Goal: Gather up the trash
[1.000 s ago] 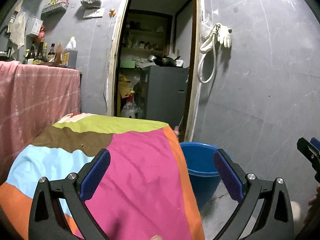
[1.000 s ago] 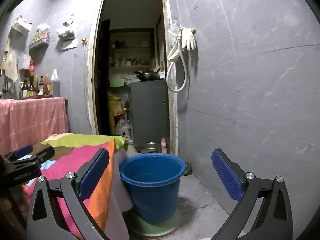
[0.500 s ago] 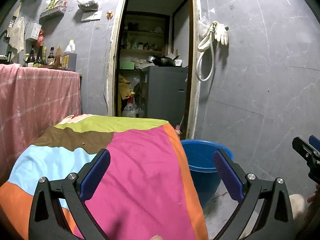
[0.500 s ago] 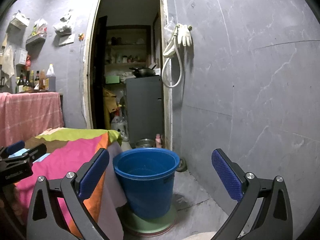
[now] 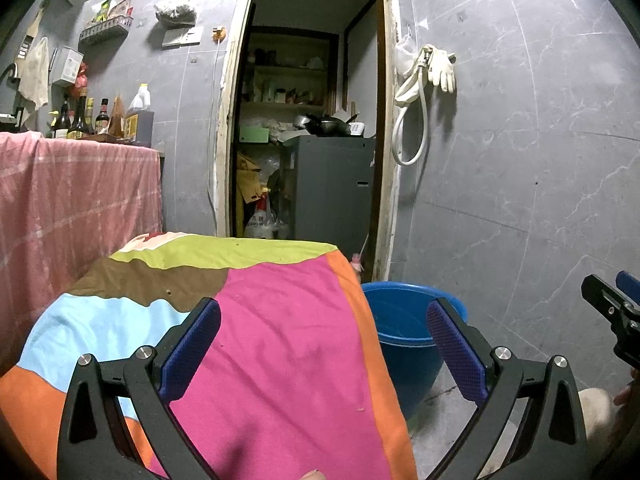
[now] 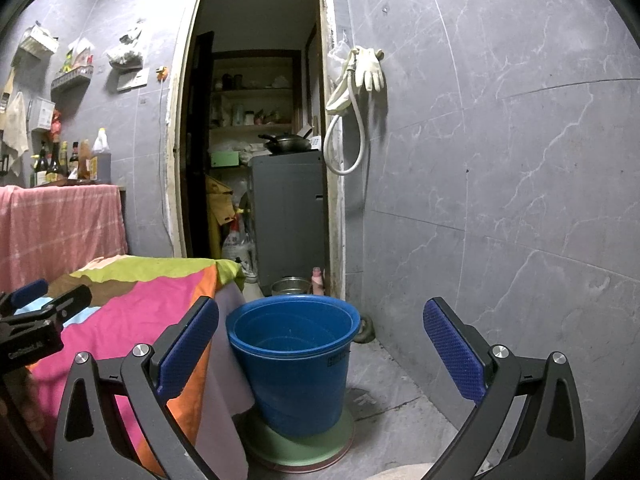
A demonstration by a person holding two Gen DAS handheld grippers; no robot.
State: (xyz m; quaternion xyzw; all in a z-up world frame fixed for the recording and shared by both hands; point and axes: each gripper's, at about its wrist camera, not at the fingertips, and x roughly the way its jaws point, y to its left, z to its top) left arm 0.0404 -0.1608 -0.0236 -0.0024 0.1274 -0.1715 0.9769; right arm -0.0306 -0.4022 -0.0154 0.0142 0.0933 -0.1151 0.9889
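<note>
The blue bucket [image 6: 292, 360] ahead of the right hand-held gripper [image 6: 320, 344] looks like smooth, slightly glossy plastic. It stands on a matt green disc [image 6: 304, 444]. Under the left hand-held gripper [image 5: 324, 344], the worktop's patchwork cover [image 5: 280, 340] is soft matt cloth, lightly creased. Both grippers carry matt black frames, blue pads [image 6: 452, 348] with a fine knurled texture, and shiny metal screws. The wall tiles [image 6: 500, 160] beyond are smooth grey with a faint sheen.

Both wrist views face the doorway [image 5: 308, 128], sharing the blue bucket [image 6: 294, 356]; the right one seemingly sits nearer it
</note>
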